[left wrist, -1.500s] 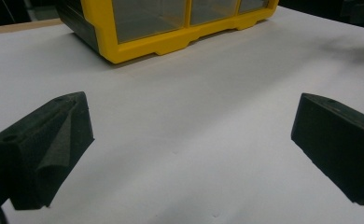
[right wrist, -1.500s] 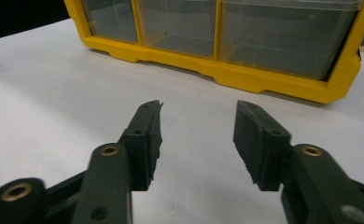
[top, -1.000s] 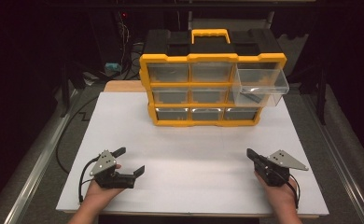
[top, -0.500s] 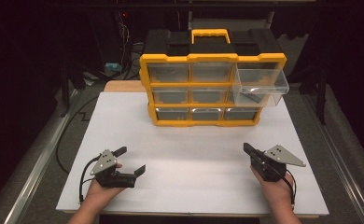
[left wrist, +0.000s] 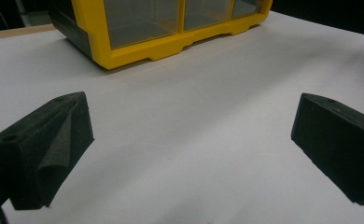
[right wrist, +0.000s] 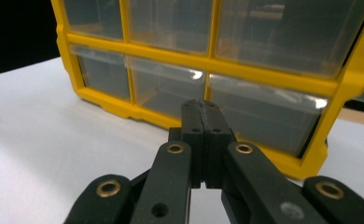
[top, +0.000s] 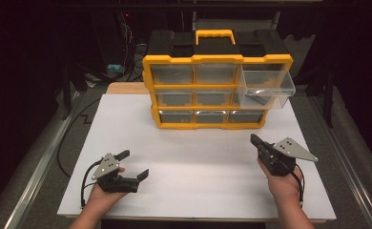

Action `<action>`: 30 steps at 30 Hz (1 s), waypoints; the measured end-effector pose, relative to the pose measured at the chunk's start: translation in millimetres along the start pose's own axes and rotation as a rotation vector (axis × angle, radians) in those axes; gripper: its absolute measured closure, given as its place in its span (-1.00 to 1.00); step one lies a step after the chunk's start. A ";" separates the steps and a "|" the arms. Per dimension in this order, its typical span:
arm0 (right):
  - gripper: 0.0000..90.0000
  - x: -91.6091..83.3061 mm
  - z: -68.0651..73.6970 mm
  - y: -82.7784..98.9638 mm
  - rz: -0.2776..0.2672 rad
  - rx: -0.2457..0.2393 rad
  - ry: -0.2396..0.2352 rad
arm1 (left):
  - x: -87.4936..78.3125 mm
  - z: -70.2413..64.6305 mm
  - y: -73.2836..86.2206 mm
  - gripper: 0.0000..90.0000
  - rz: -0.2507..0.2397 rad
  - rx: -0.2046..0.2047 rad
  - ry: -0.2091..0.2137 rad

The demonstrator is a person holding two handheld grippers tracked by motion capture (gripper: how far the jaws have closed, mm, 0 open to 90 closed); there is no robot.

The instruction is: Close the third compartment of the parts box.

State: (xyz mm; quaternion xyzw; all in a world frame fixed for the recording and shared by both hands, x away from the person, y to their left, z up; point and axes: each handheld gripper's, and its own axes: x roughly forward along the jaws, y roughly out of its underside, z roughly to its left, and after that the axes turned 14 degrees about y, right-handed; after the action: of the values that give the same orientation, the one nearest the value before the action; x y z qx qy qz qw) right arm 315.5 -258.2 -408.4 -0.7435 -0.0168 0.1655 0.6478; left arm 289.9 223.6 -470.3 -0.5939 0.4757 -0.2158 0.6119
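So the big white table (top: pixel 193 157) has the yellow and black organizer (top: pixel 212 86) sitting at the far end, same spot as a second ago. Its top right drawer (top: pixel 265 88) is pulled out and sticks off to the right, with something dark lying in it that I can't make out. The rest of the clear drawers look pushed in.

What's changed is small: the right gripper (top: pixel 256 141) has lifted a bit off the table and nosed toward the organizer compared to a second back. Its jaws are pressed fully together with nothing between them, and in the right gripper view they point straight at the bottom row of drawers. The left gripper (top: pixel 132 164) hasn't budged, parked near the left front corner, jaws spread wide and empty.

My guess is the right hand is starting its reach for the organizer, maybe to push that open drawer shut, while the left just waits. Still well apart from it, though.
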 end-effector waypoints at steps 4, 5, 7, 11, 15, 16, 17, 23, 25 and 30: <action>1.00 -1.5 -0.8 -11.1 -0.020 0.000 0.005 | 0.7 -0.4 0.2 -1.00 0.002 -0.001 0.003; 1.00 -1.9 -1.5 -13.9 -0.026 -0.007 0.007 | 0.7 -0.5 0.2 -1.00 0.001 -0.001 0.004; 1.00 -2.4 -2.3 -18.8 -0.039 -0.009 0.012 | 0.6 -0.4 0.1 -1.00 0.001 0.000 0.003; 1.00 -4.2 -4.0 -28.2 -0.057 -0.012 0.016 | 0.2 -0.5 0.0 -1.00 -0.003 0.000 0.005; 1.00 -6.1 -4.7 -36.4 -0.072 -0.013 0.017 | 0.2 -0.6 0.0 -1.00 -0.003 0.002 0.006; 1.00 -6.3 -4.8 -38.4 -0.078 -0.015 0.019 | 0.2 -0.6 0.0 -1.00 -0.004 0.001 0.006; 1.00 -6.6 -5.1 -40.3 -0.081 -0.017 0.017 | 0.2 -0.6 0.0 -1.00 -0.004 0.001 0.006; 1.00 -7.6 -4.8 -51.4 -0.101 -0.023 0.019 | -0.3 -0.8 -0.3 -1.00 -0.007 0.002 0.006; 1.00 -8.1 -4.5 -55.2 -0.107 -0.024 0.020 | -0.4 -0.8 -0.3 -1.00 -0.008 0.002 0.006; 1.00 -9.2 -4.3 -64.5 -0.131 -0.031 0.024 | -0.6 -1.2 -0.6 -1.00 -0.010 0.005 0.008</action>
State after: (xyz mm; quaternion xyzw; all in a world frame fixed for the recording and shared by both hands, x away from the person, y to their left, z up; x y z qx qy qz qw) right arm 320.1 -254.1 -343.4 -0.7527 -0.0601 0.1137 0.6457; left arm 288.8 223.4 -469.4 -0.5938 0.4746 -0.2225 0.6105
